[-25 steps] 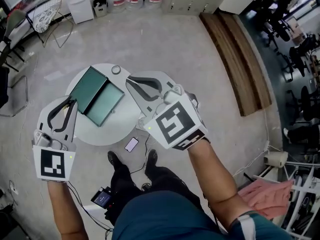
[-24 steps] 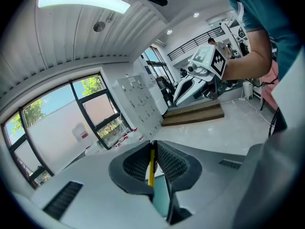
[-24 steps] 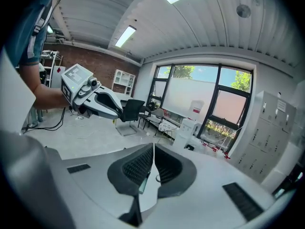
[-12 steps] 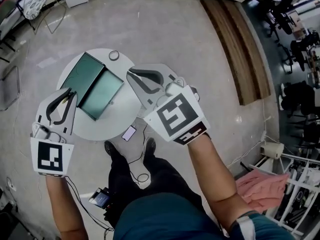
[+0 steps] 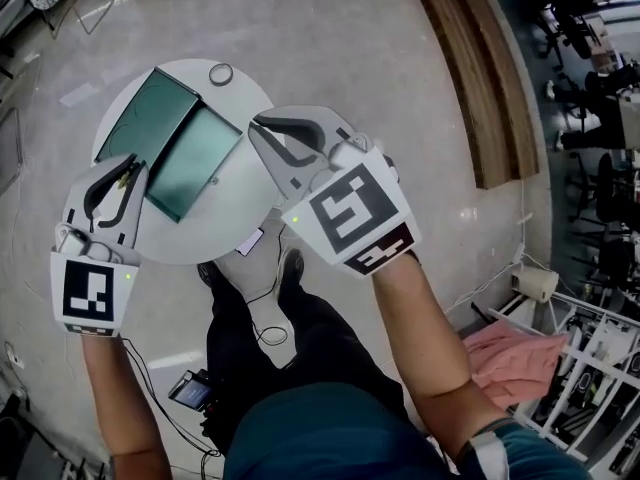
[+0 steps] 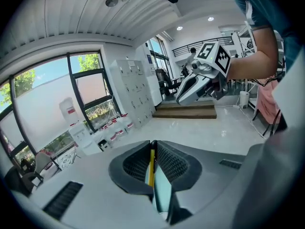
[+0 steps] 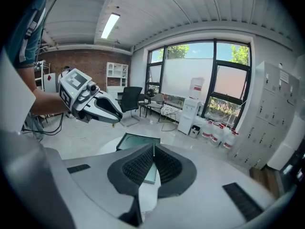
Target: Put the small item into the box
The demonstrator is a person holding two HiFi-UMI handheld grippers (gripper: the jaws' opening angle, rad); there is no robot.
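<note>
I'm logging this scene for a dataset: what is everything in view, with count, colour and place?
round white table: one, white, on grey floor.
open green box: one, green, on the table.
small grey ring: one, grey, on the table beside the box.
white phone-like slab: one, white, floor by the table.
long wooden step: one, brown, floor at right.
pink cloth: one, pink, lower right.
thin yellow item: one, yellow, clamped in the left gripper.
left gripper: one, white, shut on that item.
right gripper: one, white, shut, empty, near the table.

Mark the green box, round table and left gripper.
green box point(image 5: 195, 163): head view, one half's inside.
round table point(image 5: 245, 93): head view, bare top.
left gripper point(image 6: 152, 149): left gripper view, between fingertips.
</note>
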